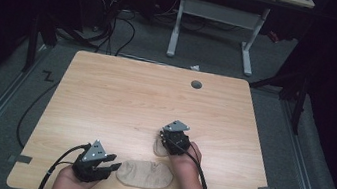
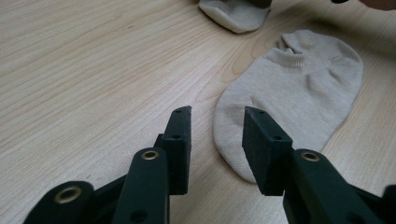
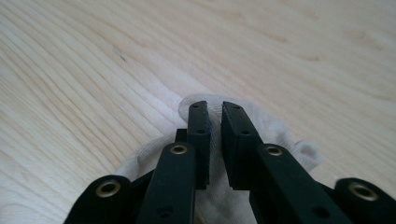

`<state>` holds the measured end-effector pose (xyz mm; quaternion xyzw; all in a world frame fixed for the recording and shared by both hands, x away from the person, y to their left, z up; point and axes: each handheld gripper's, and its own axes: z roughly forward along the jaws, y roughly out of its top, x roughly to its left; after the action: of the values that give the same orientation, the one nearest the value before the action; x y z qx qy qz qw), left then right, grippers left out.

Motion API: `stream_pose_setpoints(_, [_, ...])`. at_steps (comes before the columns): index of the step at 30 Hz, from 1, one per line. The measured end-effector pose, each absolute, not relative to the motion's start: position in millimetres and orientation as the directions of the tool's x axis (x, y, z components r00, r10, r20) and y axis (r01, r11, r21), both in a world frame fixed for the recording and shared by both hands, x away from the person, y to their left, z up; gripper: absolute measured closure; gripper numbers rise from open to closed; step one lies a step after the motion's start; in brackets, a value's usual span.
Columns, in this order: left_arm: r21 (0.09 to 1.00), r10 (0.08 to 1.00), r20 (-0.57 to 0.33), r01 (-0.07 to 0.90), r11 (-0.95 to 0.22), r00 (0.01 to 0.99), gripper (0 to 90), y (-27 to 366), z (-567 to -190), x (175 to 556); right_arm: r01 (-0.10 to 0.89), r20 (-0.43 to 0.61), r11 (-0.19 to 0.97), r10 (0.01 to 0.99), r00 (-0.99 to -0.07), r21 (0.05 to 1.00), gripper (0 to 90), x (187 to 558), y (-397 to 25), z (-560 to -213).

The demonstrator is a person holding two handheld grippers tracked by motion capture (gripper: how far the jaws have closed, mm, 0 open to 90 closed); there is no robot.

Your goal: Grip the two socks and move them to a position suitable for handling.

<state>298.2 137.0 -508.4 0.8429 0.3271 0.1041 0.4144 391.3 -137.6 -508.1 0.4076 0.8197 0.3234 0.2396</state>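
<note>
A beige ankle sock [image 1: 145, 175] [image 2: 299, 88] lies flat near the table's front edge. My left gripper [image 1: 114, 164] [image 2: 218, 114] is open, low over the table, and its jaws frame the sock's near end without touching it. A second, paler sock [image 1: 160, 148] [image 3: 275, 130] lies bunched just beyond the first one; in the left gripper view this paler sock [image 2: 236, 14] sits at the top edge. My right gripper [image 1: 164, 142] [image 3: 215, 106] points down onto it, jaws drawn nearly together with a fold of its fabric pinched between them. The gripper hides most of that sock.
The light wooden table [image 1: 120, 97] stretches far and left of both socks. A grey cable hole [image 1: 196, 84] sits near the far edge. Beyond the table are a white desk frame [image 1: 249, 46] and cables on the floor [image 1: 115, 31].
</note>
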Motion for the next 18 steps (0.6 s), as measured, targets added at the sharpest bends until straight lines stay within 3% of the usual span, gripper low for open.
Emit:
stream_pose_setpoints(8, [0.762, 0.636, -0.083, 0.460, -0.455, 0.767, 62.6, 134, -509, 299, 0.472, -0.077, 0.385, 0.832, -0.549, 0.793, 81.9, 370, -157, -498])
stream_pose_setpoints(18, [0.762, 0.635, -0.076, 0.456, -0.461, 0.769, 62.5, 134, -509, 299, 0.515, -0.026, 0.319, 0.867, -0.497, 0.796, 78.1, 352, -199, -501])
